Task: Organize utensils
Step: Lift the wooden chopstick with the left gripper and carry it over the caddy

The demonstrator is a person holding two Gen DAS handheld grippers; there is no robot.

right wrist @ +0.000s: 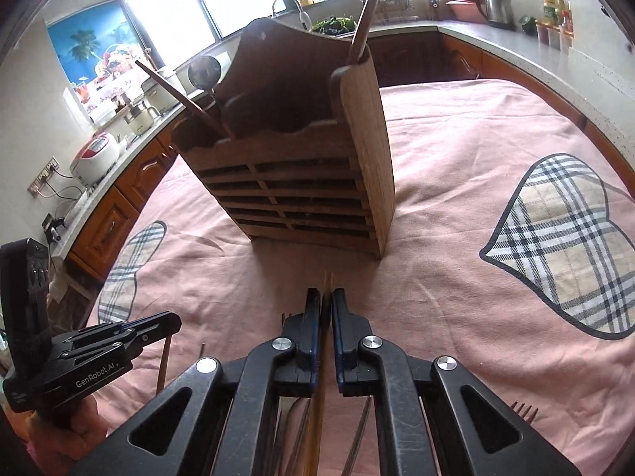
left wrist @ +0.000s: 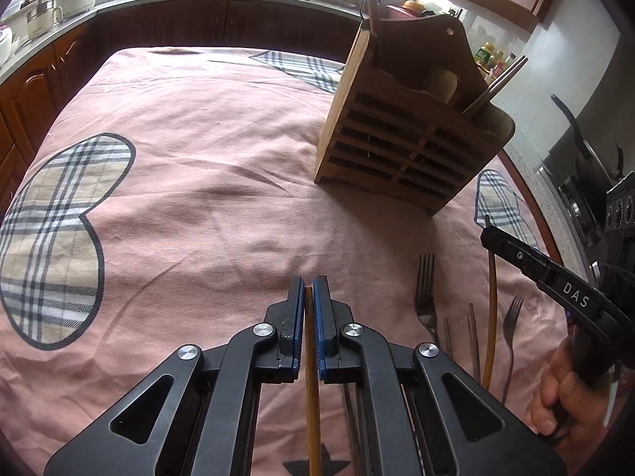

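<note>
Pink bedding covers the table (left wrist: 198, 198). Each gripper, left (left wrist: 308, 283) and right (right wrist: 326, 295), is clamped on one chopstick (left's (left wrist: 311, 377), right's (right wrist: 319, 388)) whose length runs back along the fingers. Ahead stands the wooden holder (right wrist: 301, 182), upright, nearer the right one; forks (left wrist: 424, 297) lie beside.

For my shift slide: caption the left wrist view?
Left gripper shut on a chopstick, wooden holder ahead, forks beside it on pink cloth.
</note>
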